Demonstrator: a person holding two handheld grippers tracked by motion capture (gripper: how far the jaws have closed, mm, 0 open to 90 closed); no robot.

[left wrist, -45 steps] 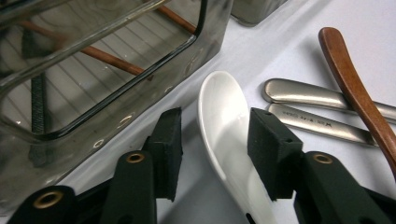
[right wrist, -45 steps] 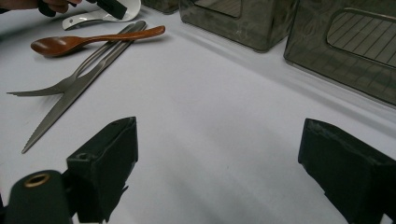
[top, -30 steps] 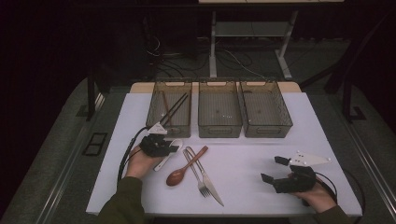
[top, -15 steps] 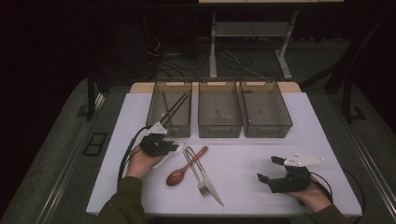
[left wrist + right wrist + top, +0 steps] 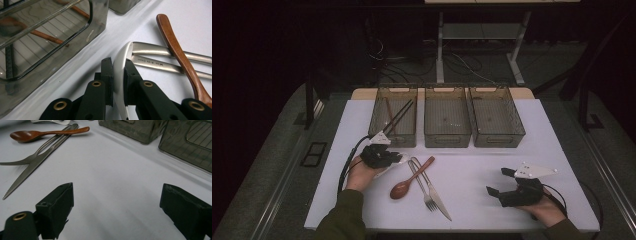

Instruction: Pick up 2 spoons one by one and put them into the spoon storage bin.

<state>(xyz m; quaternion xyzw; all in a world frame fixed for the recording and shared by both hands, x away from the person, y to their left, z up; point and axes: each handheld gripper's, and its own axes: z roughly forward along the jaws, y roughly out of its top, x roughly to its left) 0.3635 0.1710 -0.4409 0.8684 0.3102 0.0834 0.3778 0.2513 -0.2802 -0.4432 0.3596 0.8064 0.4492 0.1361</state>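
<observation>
My left gripper [image 5: 395, 159] lies low on the white table [image 5: 512, 150] just in front of the left bin [image 5: 393, 141]. Its jaws have just been closing and now press on the handle of a white spoon [image 5: 120, 75], which stands on edge between the pads. To its right lie a wooden spoon [image 5: 409, 180], a steel fork [image 5: 422, 185] and a steel knife [image 5: 438, 199], crossing one another. My right gripper [image 5: 498, 181] rests at the front right, open, with bare table between its jaws [image 5: 116, 192].
Three clear mesh-bottomed bins stand in a row at the back: the left one holds black and brown chopsticks [image 5: 398, 116], the middle bin [image 5: 447, 141] and right bin [image 5: 498, 142] look empty. The table's edges drop off to a dark floor.
The left jaws have drawn together onto the white spoon's handle. Both hands have stayed where they were.
</observation>
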